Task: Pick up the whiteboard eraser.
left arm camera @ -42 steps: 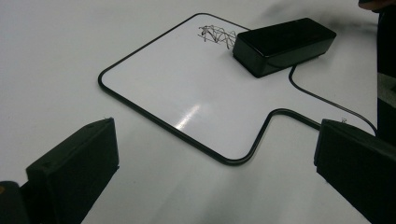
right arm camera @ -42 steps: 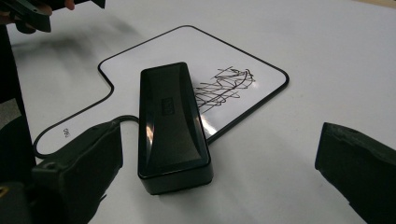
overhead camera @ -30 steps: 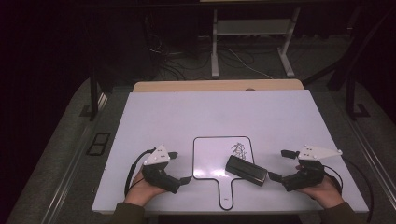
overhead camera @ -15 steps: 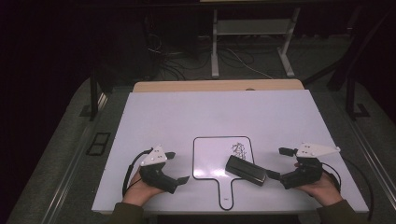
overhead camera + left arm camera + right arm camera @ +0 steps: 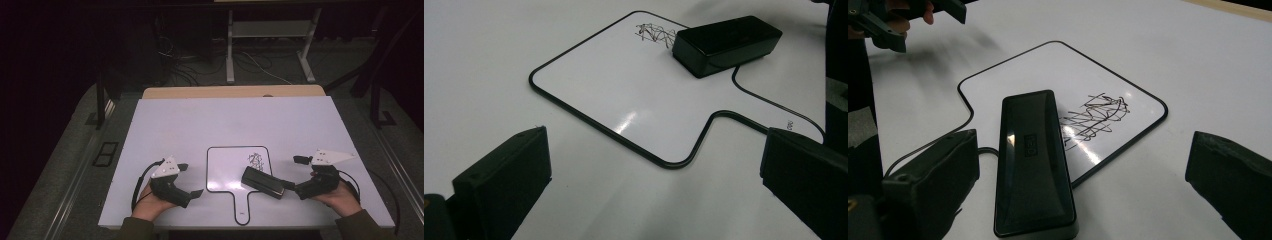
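Lying on the board: eraser point(image 5: 263, 182), black, flat on the board's point(image 5: 225, 170) right part, one end over the right edge, the other touching the scribble point(image 5: 256, 160).
Board: small, white, black-rimmed, with a handle toward the person, flat on the surface point(image 5: 200, 125).
Right claw point(image 5: 290, 188): jaws wide apart, holding nothing, just right of the board, tips close to the eraser's near end; eraser sits between the jaws in the right gripper view.
Left claw point(image 5: 192, 196): jaws wide apart, empty, left of the board, near its handle, apart from the eraser.
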